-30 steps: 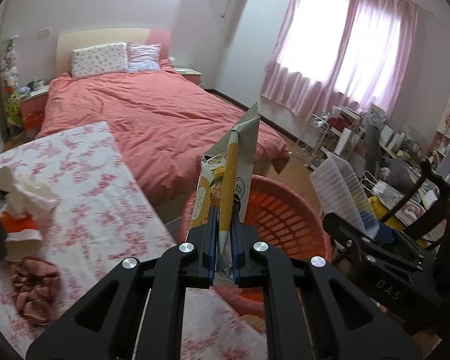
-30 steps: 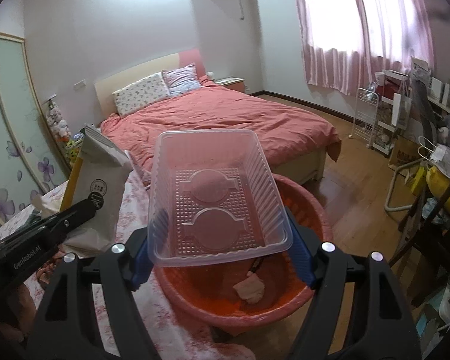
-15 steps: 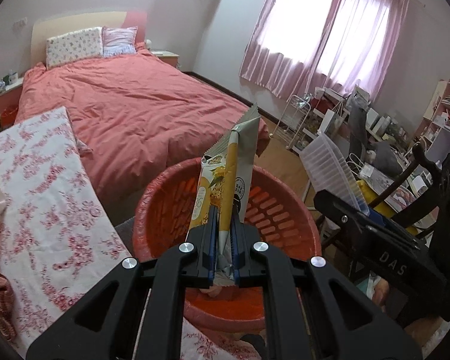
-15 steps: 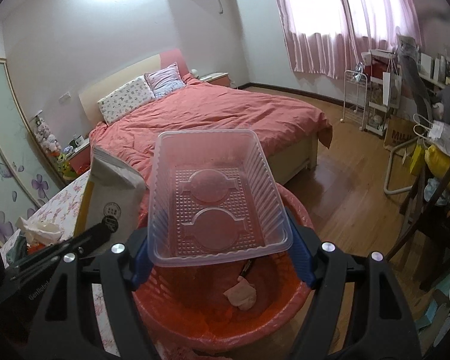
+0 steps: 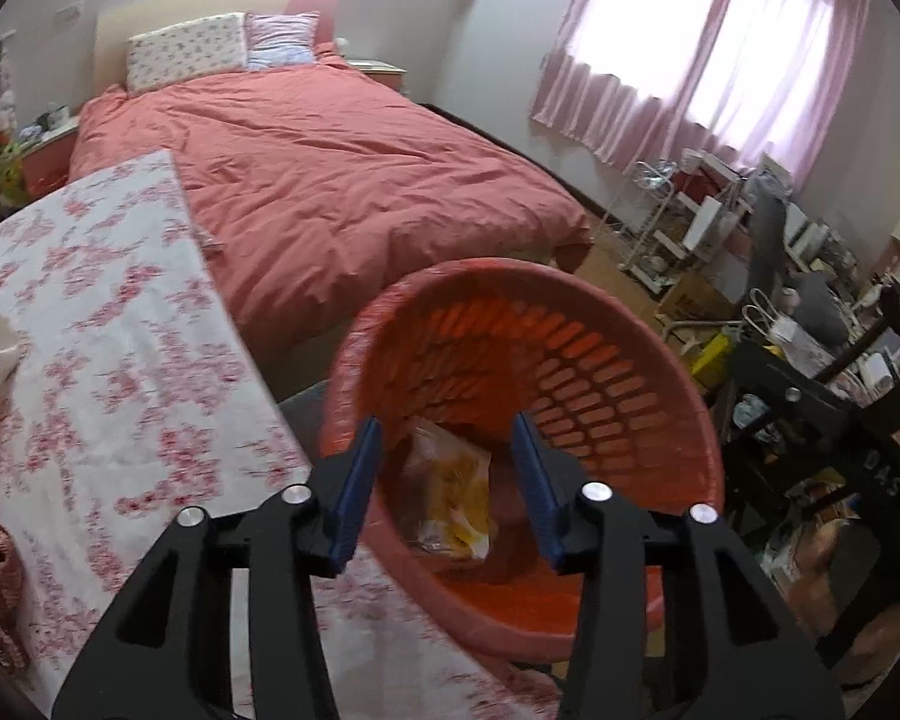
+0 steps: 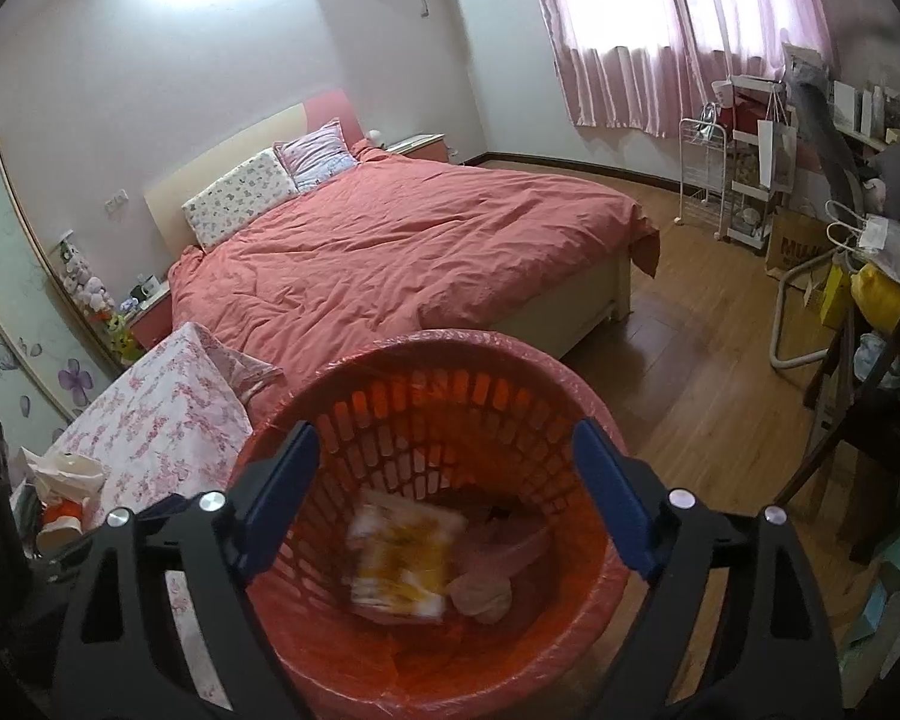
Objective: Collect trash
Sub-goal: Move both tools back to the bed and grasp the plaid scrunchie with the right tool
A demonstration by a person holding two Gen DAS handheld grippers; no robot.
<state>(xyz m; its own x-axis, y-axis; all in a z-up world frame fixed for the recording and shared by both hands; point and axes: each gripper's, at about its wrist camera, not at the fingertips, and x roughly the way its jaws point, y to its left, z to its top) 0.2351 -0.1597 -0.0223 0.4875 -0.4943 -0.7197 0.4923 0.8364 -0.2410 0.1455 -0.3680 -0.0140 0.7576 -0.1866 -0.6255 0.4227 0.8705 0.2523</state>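
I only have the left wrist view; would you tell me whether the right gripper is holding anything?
Observer: No, the right gripper is empty, its jaws opening over the round orange plastic basket.
Operator: What lies beside the yellow snack bag in there?
Observer: A pale crumpled wad, to its right.
Operator: Is trash left on the floral-cloth table?
Observer: Yes, crumpled white paper and an orange-and-white cup near its edge.

Basket (image 6: 450,354) on the floor (image 6: 708,360) just beside the table's (image 5: 120,324) right edge, before the bed's (image 6: 426,252) foot. In the basket, a snack bag (image 6: 405,564) left of crumpled paper (image 6: 486,594). At the table's left edge, piled litter (image 6: 60,492). Shelving (image 6: 750,180) well right of the bed.
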